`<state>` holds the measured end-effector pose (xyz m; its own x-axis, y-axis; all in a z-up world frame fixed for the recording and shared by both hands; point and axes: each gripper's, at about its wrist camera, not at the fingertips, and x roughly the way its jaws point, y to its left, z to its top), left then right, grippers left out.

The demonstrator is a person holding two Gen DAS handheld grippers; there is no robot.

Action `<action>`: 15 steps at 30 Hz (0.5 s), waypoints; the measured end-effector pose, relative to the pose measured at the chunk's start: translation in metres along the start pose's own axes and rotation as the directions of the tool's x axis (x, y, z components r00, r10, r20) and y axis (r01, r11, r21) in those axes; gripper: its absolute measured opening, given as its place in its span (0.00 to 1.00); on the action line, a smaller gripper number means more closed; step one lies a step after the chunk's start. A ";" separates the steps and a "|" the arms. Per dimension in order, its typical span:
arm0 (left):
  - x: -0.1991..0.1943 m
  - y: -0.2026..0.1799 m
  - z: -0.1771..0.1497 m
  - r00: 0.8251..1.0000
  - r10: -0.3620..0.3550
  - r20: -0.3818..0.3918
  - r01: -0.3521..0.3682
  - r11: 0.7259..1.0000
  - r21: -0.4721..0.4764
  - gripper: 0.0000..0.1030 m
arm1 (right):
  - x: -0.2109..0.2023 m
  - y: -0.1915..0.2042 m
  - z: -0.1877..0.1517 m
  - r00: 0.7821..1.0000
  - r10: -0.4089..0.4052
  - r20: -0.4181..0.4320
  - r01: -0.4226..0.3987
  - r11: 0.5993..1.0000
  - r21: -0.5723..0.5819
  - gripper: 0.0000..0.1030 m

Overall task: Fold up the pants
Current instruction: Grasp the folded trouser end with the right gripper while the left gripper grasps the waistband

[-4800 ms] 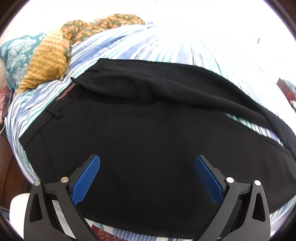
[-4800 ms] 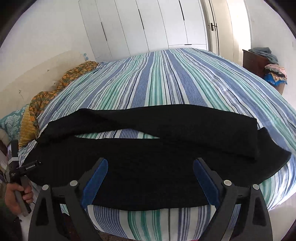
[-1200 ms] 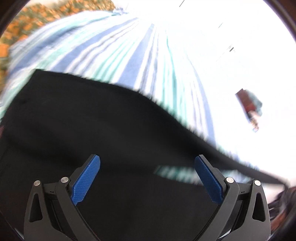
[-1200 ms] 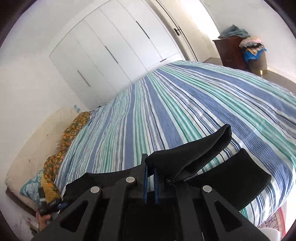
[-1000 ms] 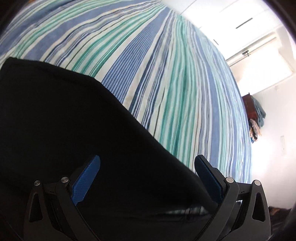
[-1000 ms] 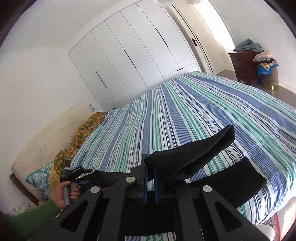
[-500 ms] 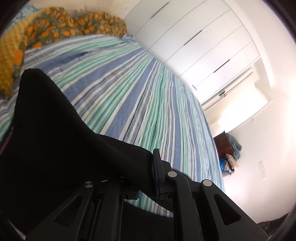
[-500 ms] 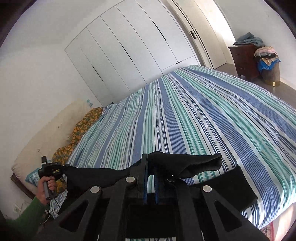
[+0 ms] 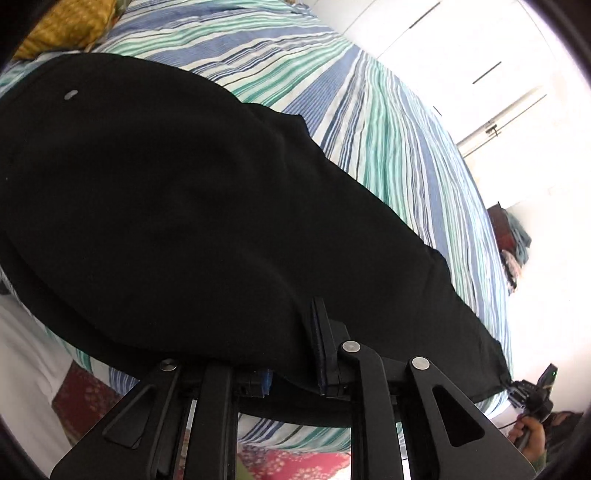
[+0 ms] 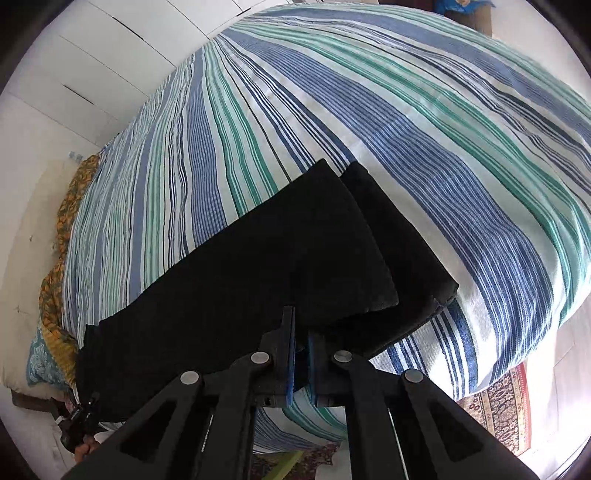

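In the left wrist view, the black fabric pants (image 9: pixel 192 206) lay folded lengthwise across the blue, green and white striped bedsheet (image 9: pixel 388 122), near the bed's front edge. The left gripper (image 9: pixel 295 354) was clamped on the pants' near edge, cloth draped over its jaws. A mustard-yellow textured pillow (image 9: pixel 62 26) sat at the top left.

In the right wrist view, the right gripper (image 10: pixel 301 354) pinched the leg end of the pants (image 10: pixel 258 269), jaws nearly together, one leg stacked on the other. A patterned rug (image 10: pixel 506 413) showed below the bed.
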<state>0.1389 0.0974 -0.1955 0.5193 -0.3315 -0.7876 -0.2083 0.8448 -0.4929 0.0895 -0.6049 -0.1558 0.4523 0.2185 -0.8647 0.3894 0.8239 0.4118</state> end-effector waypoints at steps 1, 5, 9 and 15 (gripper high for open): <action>0.003 0.001 -0.001 1.000 -0.001 -0.001 0.001 1.000 -0.002 0.16 | 0.000 0.001 -0.001 1.000 -0.005 0.002 0.005 1.000 -0.010 0.06; 0.003 0.006 -0.017 0.999 -0.034 0.002 0.034 0.999 -0.036 0.16 | -0.001 0.001 -0.002 1.000 -0.006 0.009 0.006 1.000 -0.006 0.09; 0.003 0.012 -0.006 0.999 -0.053 0.009 0.054 0.998 -0.038 0.16 | -0.009 -0.002 -0.003 0.999 0.031 0.041 -0.031 0.999 0.014 0.23; -0.002 0.014 -0.008 0.998 -0.054 0.012 0.054 0.998 -0.013 0.10 | -0.017 -0.023 -0.004 0.989 0.105 0.103 -0.119 0.983 0.142 0.25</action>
<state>0.1285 0.1070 -0.2034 0.5394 -0.3719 -0.7555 -0.1906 0.8200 -0.5397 0.0702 -0.6253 -0.1516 0.5707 0.2486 -0.7826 0.4431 0.7092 0.5484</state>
